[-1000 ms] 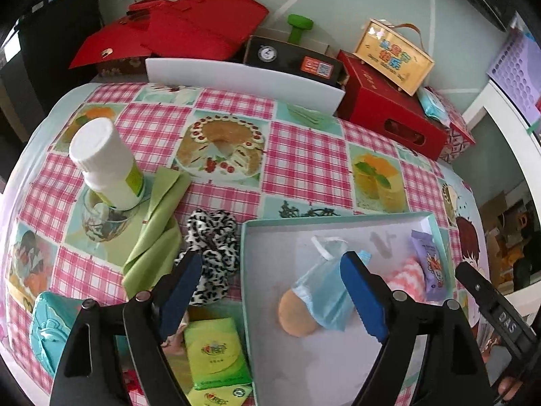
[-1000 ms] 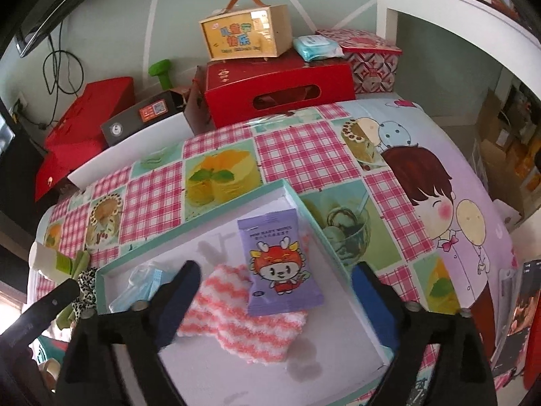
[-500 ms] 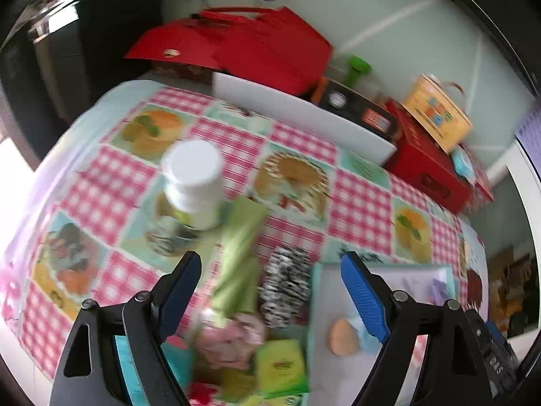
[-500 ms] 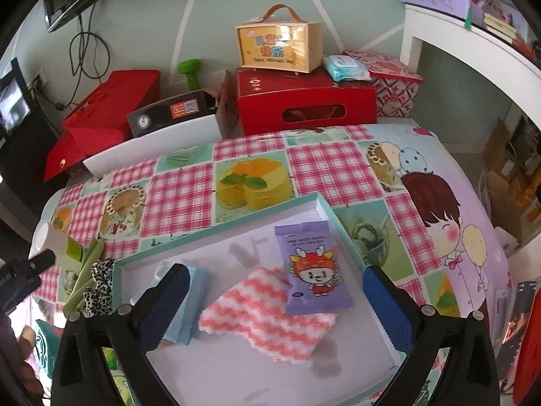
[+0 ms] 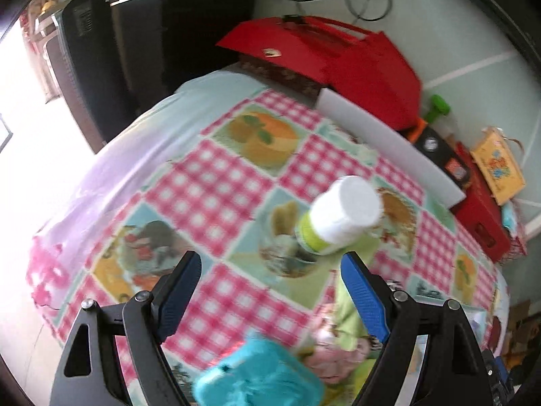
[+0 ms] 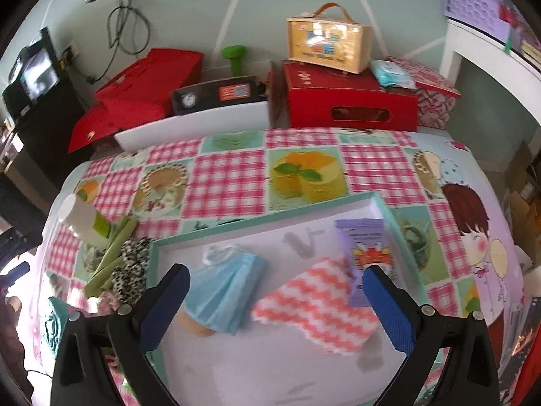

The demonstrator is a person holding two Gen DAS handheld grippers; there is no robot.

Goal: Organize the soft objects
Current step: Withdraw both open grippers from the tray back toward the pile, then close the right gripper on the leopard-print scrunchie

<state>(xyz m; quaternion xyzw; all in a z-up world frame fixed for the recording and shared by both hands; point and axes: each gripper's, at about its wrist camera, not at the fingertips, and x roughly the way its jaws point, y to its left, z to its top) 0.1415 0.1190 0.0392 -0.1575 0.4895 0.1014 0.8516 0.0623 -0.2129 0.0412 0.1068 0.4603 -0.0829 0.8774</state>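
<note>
A teal-rimmed white tray holds a blue face mask, a tan round puff, a pink-and-white zigzag cloth and a purple wipes packet. My right gripper is open and empty above the tray. Left of the tray lie a leopard scrunchie and a green cloth. My left gripper is open and empty over the table's left part, above a turquoise fluffy thing and the green cloth.
A white-capped bottle stands on the checked tablecloth, also in the right wrist view. Red boxes, a yellow carton and a white board line the back. The table's left edge drops off.
My left gripper has swung left, away from the tray, and now looks at the table's left side and the bottle. My right gripper has drawn back a little over the tray.
</note>
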